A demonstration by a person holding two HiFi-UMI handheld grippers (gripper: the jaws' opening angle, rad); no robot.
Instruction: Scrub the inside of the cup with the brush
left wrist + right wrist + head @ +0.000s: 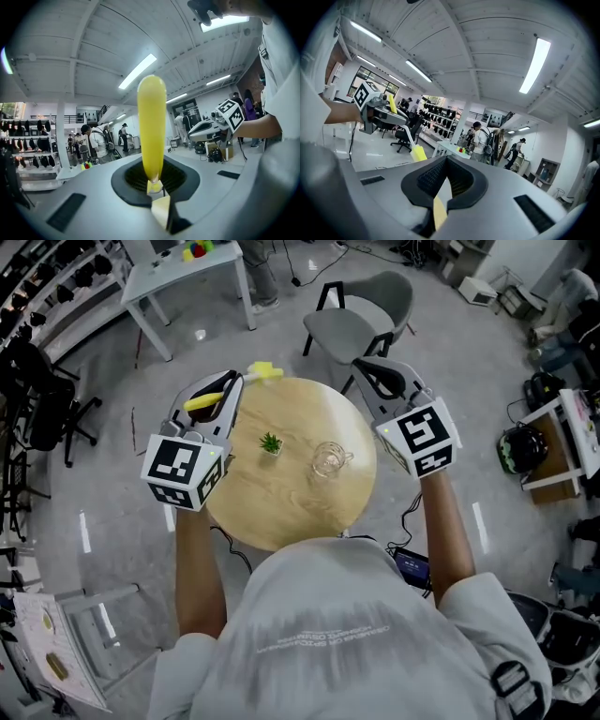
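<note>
The left tool (pixel 223 395) is clenched on the yellow brush (pixel 206 401), held at the upper left of the head view, over the edge of the round counter (pixel 281 512). The right tool (pixel 380 381), at the upper right, is clenched on nothing. The glass cup (pixel 328 460) stands unheld right of centre, near a small plant (pixel 271 442). Pushing the brush in before the cup is steadied would likely slide or tip it, and the handle might twist.

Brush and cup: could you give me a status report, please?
Left gripper shut on brush. Right gripper shut, empty. Cup on table, clear of both grippers; small plant beside it, apart.
</note>
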